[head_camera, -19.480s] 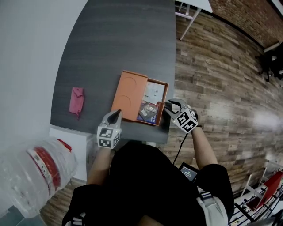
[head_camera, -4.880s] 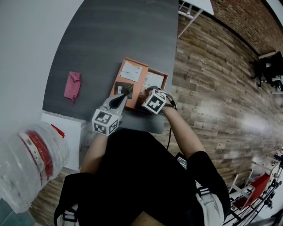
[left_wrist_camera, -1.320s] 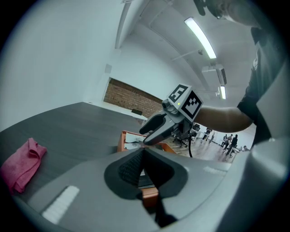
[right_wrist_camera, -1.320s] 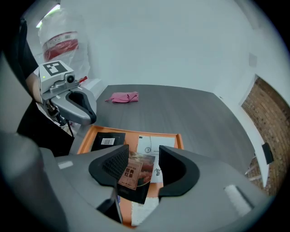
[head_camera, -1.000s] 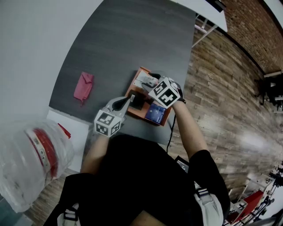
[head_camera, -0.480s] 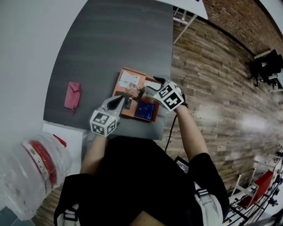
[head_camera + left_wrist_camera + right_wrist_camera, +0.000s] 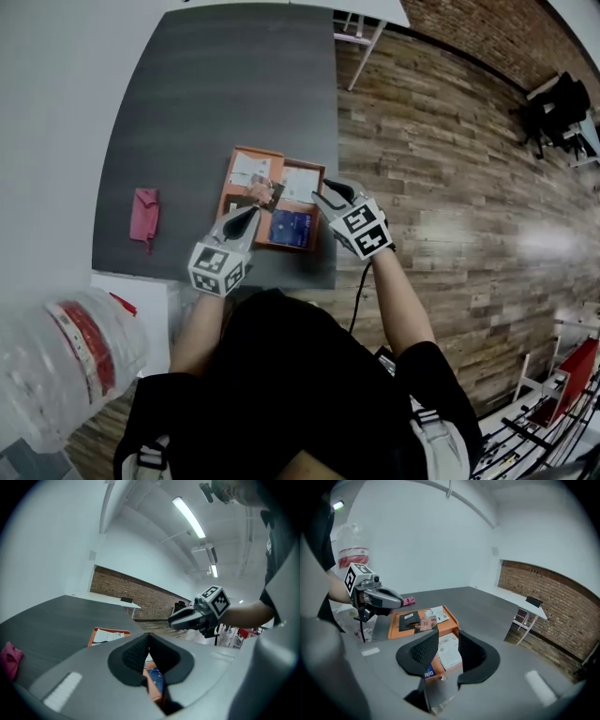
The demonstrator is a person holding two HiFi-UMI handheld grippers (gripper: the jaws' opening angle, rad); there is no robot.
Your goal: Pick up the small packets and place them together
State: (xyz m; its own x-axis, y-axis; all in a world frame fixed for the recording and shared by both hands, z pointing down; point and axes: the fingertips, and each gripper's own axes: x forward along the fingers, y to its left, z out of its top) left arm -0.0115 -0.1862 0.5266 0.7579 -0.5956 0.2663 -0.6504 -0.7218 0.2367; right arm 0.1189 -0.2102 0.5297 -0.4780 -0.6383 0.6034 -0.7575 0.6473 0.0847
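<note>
Orange lid (image 7: pixel 232 197) is gathering the small packets (image 7: pixel 258 187), the left hand-held gripper (image 7: pixel 253 212) hovering beside them, pressed together and empty. The right hand-held gripper (image 7: pixel 327 192) is drawing away rightward, its spread jaws narrowing on nothing: a drop-off likely done, the blue packet (image 7: pixel 289 227) waiting.

Only one text can be read: the white capitals "DIR" on the blue packet (image 7: pixel 432 672) in the orange box (image 7: pixel 453 623), seen in the right gripper view. Whether the word goes on cannot be told. The white sheet (image 7: pixel 449 654) beside it carries barcodes and fine print, too small to read. The red band on the plastic bottle (image 7: pixel 353 556) is too blurred to read.
</note>
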